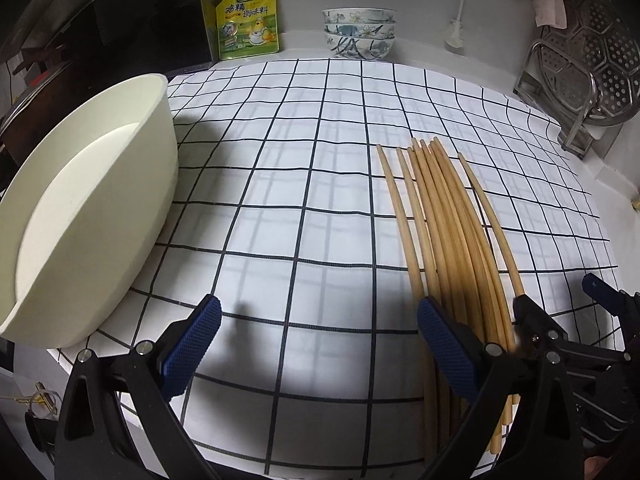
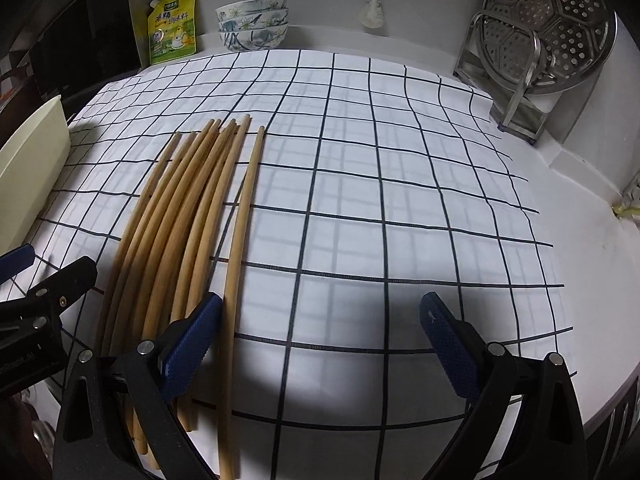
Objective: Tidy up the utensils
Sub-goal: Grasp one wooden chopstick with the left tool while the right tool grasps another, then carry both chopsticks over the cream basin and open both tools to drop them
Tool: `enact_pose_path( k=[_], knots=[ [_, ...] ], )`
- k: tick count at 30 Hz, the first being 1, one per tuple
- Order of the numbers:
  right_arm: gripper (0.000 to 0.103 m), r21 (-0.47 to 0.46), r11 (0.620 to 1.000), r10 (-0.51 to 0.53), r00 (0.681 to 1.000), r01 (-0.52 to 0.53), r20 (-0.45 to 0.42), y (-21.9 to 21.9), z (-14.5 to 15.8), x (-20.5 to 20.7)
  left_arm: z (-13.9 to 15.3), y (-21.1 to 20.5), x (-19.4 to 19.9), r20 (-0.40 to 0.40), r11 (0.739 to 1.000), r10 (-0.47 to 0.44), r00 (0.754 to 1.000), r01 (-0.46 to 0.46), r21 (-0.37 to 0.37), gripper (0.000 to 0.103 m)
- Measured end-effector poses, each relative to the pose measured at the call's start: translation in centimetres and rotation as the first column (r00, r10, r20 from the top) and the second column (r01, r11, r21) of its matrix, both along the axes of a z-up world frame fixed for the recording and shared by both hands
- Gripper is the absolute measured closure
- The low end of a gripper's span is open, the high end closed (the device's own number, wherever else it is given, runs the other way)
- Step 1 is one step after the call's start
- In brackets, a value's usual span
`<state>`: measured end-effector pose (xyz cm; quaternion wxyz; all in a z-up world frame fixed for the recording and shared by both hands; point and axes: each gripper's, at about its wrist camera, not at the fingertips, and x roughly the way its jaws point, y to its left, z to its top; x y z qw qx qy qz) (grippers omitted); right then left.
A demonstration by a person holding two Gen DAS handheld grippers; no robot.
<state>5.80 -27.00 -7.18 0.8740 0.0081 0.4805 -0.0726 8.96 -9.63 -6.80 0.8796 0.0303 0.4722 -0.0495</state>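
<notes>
Several wooden chopsticks (image 1: 448,240) lie side by side on a white checked cloth (image 1: 300,184); they also show in the right wrist view (image 2: 192,216). A cream tub (image 1: 92,208) stands at the left, and its edge shows in the right wrist view (image 2: 28,160). My left gripper (image 1: 320,344) is open and empty, its right finger over the near ends of the chopsticks. My right gripper (image 2: 320,340) is open and empty, its left finger over the chopsticks' near ends. Each gripper shows at the edge of the other's view.
A yellow seasoning pouch (image 1: 246,20) and stacked patterned bowls (image 1: 360,32) stand at the back wall. A steel rack with a perforated steamer plate (image 1: 584,72) stands at the back right. A black appliance (image 1: 120,12) is at the back left.
</notes>
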Motion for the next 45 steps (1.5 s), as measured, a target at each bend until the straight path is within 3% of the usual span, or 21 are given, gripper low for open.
enact_pose_path(
  k=[18, 19, 21, 22, 24, 25, 26, 28, 29, 30, 38, 45],
  knots=[
    [0.01, 0.031, 0.999, 0.005, 0.999, -0.006, 0.035, -0.4, -0.2, 0.0, -1.4, -1.3, 1.1, -0.022, 1.0, -0.005, 1.0, 0.005, 0.018, 0.007],
    [0.011, 0.03, 0.999, 0.012, 0.999, -0.013, 0.038, -0.3, -0.2, -0.1, -1.3, -1.4, 1.0, -0.015, 1.0, -0.015, 1.0, 0.015, 0.013, 0.012],
    [0.023, 0.039, 0.998, 0.04, 0.998, -0.041, 0.045, 0.2, 0.0, -0.1, -1.0, -1.5, 0.8, -0.005, 1.0, -0.025, 1.0, 0.025, 0.01, 0.025],
    [0.027, 0.042, 0.998, 0.054, 0.997, -0.056, 0.048, 0.5, 0.1, -0.2, -0.8, -1.7, 0.8, -0.003, 0.999, -0.037, 0.999, 0.037, 0.001, 0.037],
    [0.043, 0.045, 0.996, 0.079, 0.996, -0.081, 0.05, 1.0, 0.3, -0.1, -0.6, -2.0, 0.7, -0.006, 0.998, -0.06, 0.998, 0.06, -0.007, 0.054],
    [0.047, 0.054, 0.994, 0.092, 0.994, -0.095, 0.051, 1.3, 0.4, -0.1, -0.5, -2.1, 0.6, -0.006, 0.997, -0.071, 0.997, 0.071, -0.011, 0.067],
    [0.058, 0.053, 0.993, 0.101, 0.994, -0.104, 0.051, 1.7, 0.5, 0.0, -0.4, -2.3, 0.6, -0.008, 0.996, -0.082, 0.997, 0.082, -0.016, 0.081],
    [0.078, 0.045, 0.992, 0.119, 0.992, -0.121, 0.051, 2.1, 0.6, 0.1, -0.3, -2.3, 0.6, -0.014, 0.995, -0.095, 0.995, 0.095, -0.025, 0.096],
    [0.092, 0.036, 0.992, 0.119, 0.992, -0.121, 0.048, 2.2, 0.6, 0.2, -0.4, -2.3, 0.6, -0.014, 0.995, -0.098, 0.995, 0.098, -0.028, 0.096],
    [0.097, 0.028, 0.992, 0.119, 0.992, -0.121, 0.047, 2.4, 0.7, 0.3, -0.4, -2.3, 0.6, -0.015, 0.994, -0.103, 0.995, 0.103, -0.03, 0.096],
    [0.097, 0.165, 0.983, 0.061, 0.993, -0.077, 0.098, 0.8, 2.2, -0.5, 1.2, -1.2, -0.2, 0.003, 0.988, -0.132, 0.991, 0.132, -0.084, 0.096],
    [0.097, 0.226, 0.963, 0.101, 0.972, -0.15, 0.214, 3.9, 7.4, -0.1, 6.7, 2.6, -0.8, 0.104, 0.978, -0.126, 0.987, 0.141, -0.152, 0.096]
  ],
)
